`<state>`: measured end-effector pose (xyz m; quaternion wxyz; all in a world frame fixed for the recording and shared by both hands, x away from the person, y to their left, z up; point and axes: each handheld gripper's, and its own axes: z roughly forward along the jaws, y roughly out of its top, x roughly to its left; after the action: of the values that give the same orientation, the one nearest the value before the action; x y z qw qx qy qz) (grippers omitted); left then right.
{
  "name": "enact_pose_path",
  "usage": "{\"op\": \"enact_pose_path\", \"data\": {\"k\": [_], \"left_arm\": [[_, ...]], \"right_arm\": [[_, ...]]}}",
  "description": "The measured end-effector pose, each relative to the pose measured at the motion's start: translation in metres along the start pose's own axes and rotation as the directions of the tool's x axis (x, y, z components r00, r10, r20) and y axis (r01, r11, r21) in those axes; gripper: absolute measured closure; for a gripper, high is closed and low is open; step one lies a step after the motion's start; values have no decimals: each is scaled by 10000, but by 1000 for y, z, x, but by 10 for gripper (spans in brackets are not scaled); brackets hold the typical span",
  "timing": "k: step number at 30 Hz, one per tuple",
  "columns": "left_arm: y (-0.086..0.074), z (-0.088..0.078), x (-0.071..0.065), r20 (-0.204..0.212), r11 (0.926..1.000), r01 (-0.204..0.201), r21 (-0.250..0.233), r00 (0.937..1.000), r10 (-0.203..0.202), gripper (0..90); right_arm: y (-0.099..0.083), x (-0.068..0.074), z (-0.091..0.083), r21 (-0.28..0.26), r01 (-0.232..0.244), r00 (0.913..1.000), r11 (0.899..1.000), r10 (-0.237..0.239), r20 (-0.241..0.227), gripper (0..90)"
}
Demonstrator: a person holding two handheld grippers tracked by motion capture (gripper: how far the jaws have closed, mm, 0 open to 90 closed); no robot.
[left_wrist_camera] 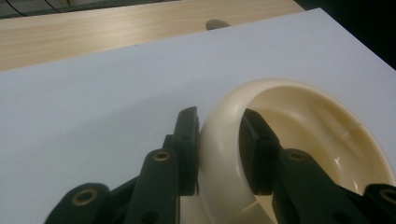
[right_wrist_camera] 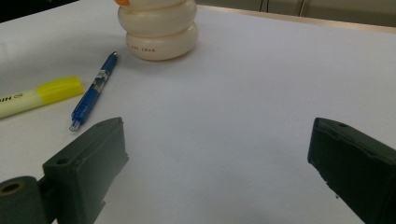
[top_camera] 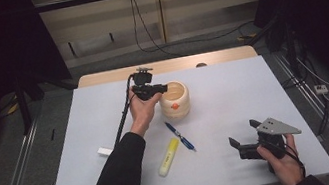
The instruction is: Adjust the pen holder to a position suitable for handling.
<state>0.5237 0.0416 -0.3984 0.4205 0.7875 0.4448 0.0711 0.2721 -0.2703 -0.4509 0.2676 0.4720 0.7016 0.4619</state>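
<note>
Currently the left tongs (left_wrist_camera: 218, 149) grip the rim of the cream ribbed cup (top_camera: 175, 100), one jaw outside the wall and one inside, the cup standing on the white counter (top_camera: 233, 91). Well apart, the right tongs (right_wrist_camera: 217, 175) rest spread wide with nothing between the jaws. Ahead of them lie a blue pen (right_wrist_camera: 93, 92) and a yellow highlighter (right_wrist_camera: 39, 95), the cup beyond.

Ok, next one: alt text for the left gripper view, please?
The left gripper has its two black jaws closed on the rim of a cream ribbed plastic cup, one jaw outside the wall and one inside. The cup stands on a white table, with a strip of light wood beyond it.
</note>
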Motion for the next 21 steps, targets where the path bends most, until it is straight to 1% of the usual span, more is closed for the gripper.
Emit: {"op": "enact_pose_path", "data": {"k": [1, 2, 3, 5, 8, 10, 14, 17, 18, 21], "left_arm": [[0, 0, -1, 20, 9999, 144, -49, 9999, -144, 703], [0, 0, 0, -11, 10000, 25, 28, 10000, -24, 703], [0, 0, 0, -5, 10000, 90, -5, 10000, -90, 703], [0, 0, 0, -43, 10000, -10, 58, 10000, 11, 702], [0, 0, 1, -37, 10000, -27, 77, 10000, 28, 693], [0, 0, 1, -64, 10000, -28, 81, 10000, 29, 635], [-1, -1, 1, 30, 9996, -256, 88, 9997, 256, 577], [-1, -4, 2, 0, 9986, -524, -18, 9986, 524, 501], [-1, -5, 2, -21, 9983, -566, -102, 9984, 566, 492], [0, -10, 3, -26, 9975, -482, -522, 9988, 481, 441]], "right_arm": [[0, 0, 0, 1, 3, 10000, 10000, -3, -4, 43], [0, 0, 0, 1, 6, 10000, 10000, -6, -3, 43], [0, 0, 0, 2, 19, 10000, 10000, -19, 12, 43], [0, 0, 0, 2, 13, 10000, 10000, -13, 8, 43], [0, 0, 0, 0, 6, 10000, 10000, -6, -12, 43], [0, 0, 0, 7, 30, 10000, 10000, -30, 0, 43], [0, 0, 0, 7, 12, 10000, 10000, -12, -9, 43], [0, 0, 0, 5, 18, 10000, 10000, -18, -3, 43], [0, 0, 0, 10, 28, 10000, 10000, -28, 12, 43], [0, 0, 0, 3, 42, 10000, 10000, -42, 15, 43]]}}
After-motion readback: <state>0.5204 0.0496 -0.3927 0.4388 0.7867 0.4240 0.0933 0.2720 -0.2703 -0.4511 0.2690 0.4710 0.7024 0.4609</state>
